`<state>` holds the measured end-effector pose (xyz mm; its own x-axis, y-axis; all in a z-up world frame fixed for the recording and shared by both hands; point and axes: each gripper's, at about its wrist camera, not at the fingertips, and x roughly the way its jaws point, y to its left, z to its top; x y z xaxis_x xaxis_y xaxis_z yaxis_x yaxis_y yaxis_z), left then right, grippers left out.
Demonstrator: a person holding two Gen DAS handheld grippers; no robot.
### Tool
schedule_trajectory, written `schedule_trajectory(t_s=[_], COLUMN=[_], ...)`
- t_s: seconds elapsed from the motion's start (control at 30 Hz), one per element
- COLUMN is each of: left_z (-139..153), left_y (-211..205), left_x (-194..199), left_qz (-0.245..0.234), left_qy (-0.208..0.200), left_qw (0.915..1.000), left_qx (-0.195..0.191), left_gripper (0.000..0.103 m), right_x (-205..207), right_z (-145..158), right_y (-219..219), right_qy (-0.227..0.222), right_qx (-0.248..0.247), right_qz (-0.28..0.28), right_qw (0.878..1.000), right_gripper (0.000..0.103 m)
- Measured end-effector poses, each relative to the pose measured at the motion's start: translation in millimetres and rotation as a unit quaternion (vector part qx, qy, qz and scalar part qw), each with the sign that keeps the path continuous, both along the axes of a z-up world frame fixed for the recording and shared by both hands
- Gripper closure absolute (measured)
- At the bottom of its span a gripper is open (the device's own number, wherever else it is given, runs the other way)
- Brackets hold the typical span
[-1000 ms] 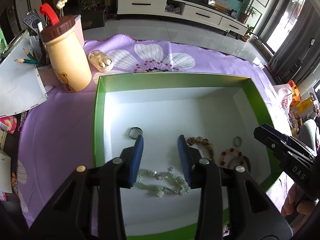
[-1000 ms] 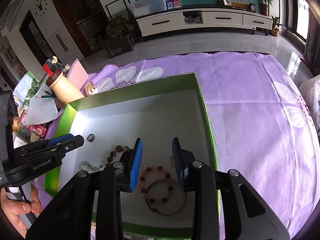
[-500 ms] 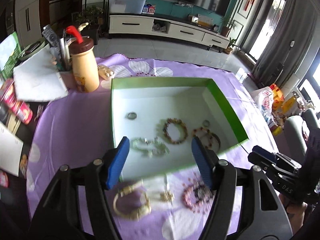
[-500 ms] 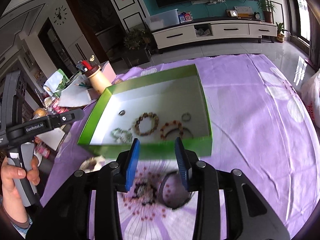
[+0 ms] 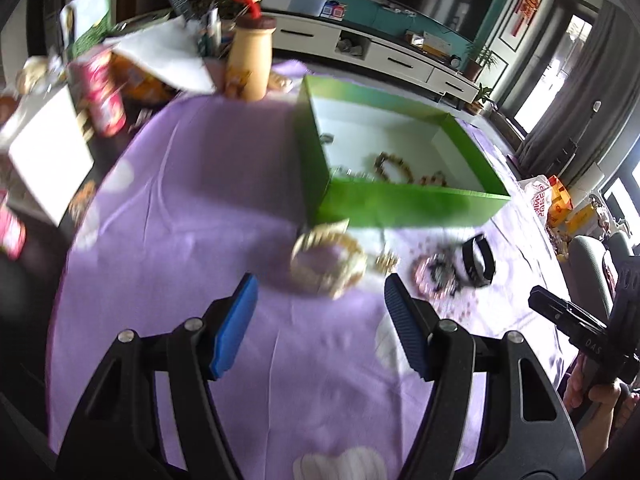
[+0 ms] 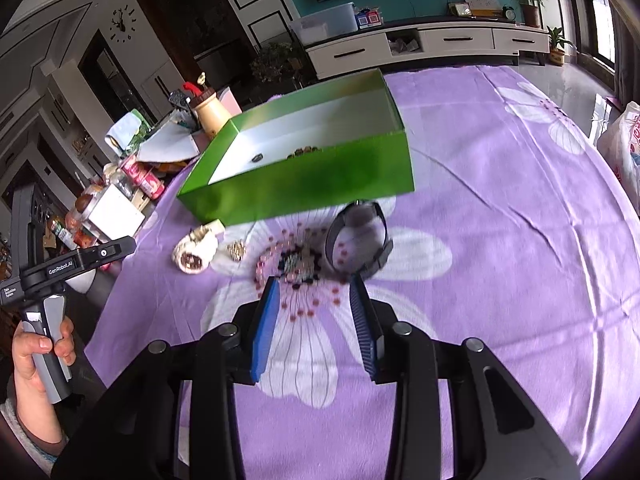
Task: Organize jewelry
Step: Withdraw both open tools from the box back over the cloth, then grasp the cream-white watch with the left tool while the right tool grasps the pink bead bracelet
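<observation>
A green box (image 5: 400, 204) (image 6: 304, 184) with a white inside stands on the purple cloth and holds several bracelets (image 5: 394, 168) and a ring (image 6: 257, 157). In front of it lie a cream bead bracelet (image 5: 328, 264) (image 6: 196, 250), a small gold piece (image 5: 386, 261) (image 6: 236, 249), a pink and dark bead bracelet (image 5: 436, 276) (image 6: 294, 264) and a black band (image 5: 478, 260) (image 6: 358, 240). My left gripper (image 5: 320, 304) is open and empty, just short of the cream bracelet. My right gripper (image 6: 314, 300) is open and empty, just short of the pink bracelet and the black band.
A cream bottle with a brown lid (image 5: 250, 60) (image 6: 210, 114), a red can (image 5: 102, 94), papers and snack packs crowd the table's left side. A plastic bag (image 5: 544, 200) lies at the right. The purple flowered cloth (image 6: 500, 240) covers the table.
Both grippers have drawn back from over the box interior to low over the cloth in front of it. The loose jewelry outside the box has come into view. Both stay open and empty.
</observation>
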<state>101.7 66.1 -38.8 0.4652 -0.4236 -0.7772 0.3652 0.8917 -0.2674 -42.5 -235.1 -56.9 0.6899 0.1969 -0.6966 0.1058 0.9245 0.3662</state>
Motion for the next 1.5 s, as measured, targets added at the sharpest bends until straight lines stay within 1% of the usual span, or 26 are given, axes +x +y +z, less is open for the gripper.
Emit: schedule_trajectory(t_s=[0.17, 0.3, 0.53, 0.63, 0.87, 1.03, 1.23, 1.27, 1.33, 1.37, 1.4, 1.43, 1.5], left_z=[-21, -32, -35, -32, -25, -21, -34, -36, -42, -46, -48, -49, -53], left_y=[8, 7, -1, -6, -24, -43, -65, -68, -72, -75, -77, -79, -82], left_x=[-13, -22, -24, -20, -6, 8, 20, 22, 24, 25, 25, 24, 21], left_qz=[0.007, -0.001, -0.026, -0.038, -0.065, -0.093, -0.134, -0.141, -0.151, -0.162, -0.171, -0.179, -0.192], left_qy=[0.026, 0.025, 0.001, -0.011, -0.042, -0.064, -0.064, -0.061, -0.053, -0.047, -0.042, -0.039, -0.039], left_qw=[0.9995, 0.9997, 0.9996, 0.9991, 0.9962, 0.9918, 0.9834, 0.9819, 0.9793, 0.9772, 0.9755, 0.9737, 0.9689], left_qx=[-0.014, -0.005, 0.009, 0.015, 0.040, 0.060, 0.105, 0.110, 0.123, 0.129, 0.132, 0.136, 0.151], left_gripper=[0.036, 0.036, 0.036, 0.036, 0.036, 0.036, 0.037, 0.038, 0.045, 0.049, 0.055, 0.059, 0.061], right_x=[-5, -2, 6, 11, 21, 33, 60, 67, 76, 82, 87, 91, 96], right_z=[-13, -17, -23, -26, -24, -27, -28, -29, -32, -34, -36, -39, -42], right_y=[10, 15, 18, 21, 31, 41, 65, 70, 74, 76, 78, 80, 82], right_qy=[0.012, 0.013, 0.014, 0.016, 0.010, 0.012, 0.013, 0.014, 0.020, 0.021, 0.026, 0.031, 0.037], right_qx=[-0.026, -0.042, -0.049, -0.047, -0.060, -0.067, -0.099, -0.106, -0.117, -0.124, -0.129, -0.138, -0.150], right_qz=[0.006, 0.009, 0.017, 0.025, 0.044, 0.071, 0.120, 0.131, 0.139, 0.146, 0.152, 0.157, 0.167], right_qw=[1.000, 0.999, 0.999, 0.998, 0.997, 0.995, 0.988, 0.986, 0.983, 0.981, 0.980, 0.977, 0.974], right_gripper=[0.066, 0.066, 0.066, 0.066, 0.066, 0.066, 0.066, 0.066, 0.066, 0.066, 0.066, 0.066, 0.066])
